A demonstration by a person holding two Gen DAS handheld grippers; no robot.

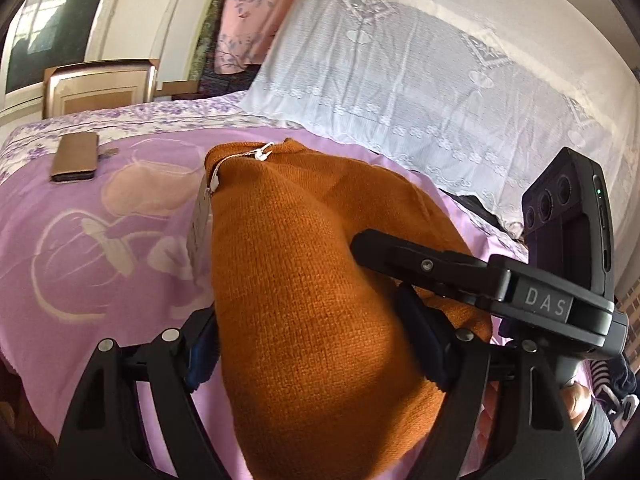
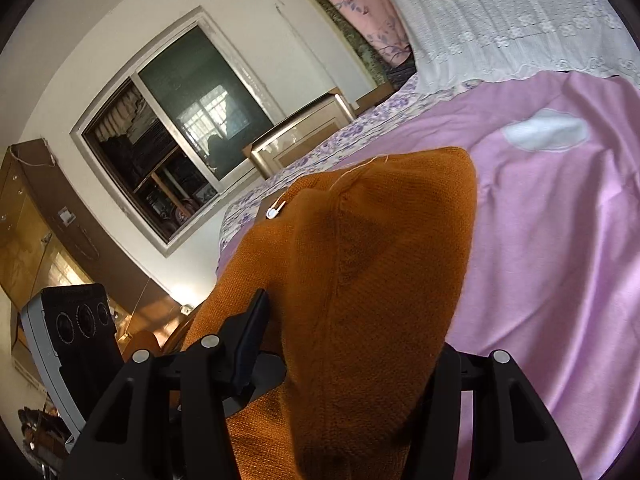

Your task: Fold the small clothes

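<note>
The sweater (image 1: pixel 304 280) hangs between both grippers' jaws above the bed (image 1: pixel 100 248), a phone (image 1: pixel 75 157) lying left behind it.

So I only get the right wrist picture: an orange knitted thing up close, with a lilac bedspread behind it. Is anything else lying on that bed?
Observer: Yes. The left wrist view shows a brown phone case lying flat on the bedspread, to the left of the orange knit.
Operator: Does the knit have a label?
Observer: A grey card tag hangs on a string at its left edge.
Operator: And what is the other gripper doing?
Observer: The left gripper has its blue pads pressed on both sides of the bunched knit.
</note>
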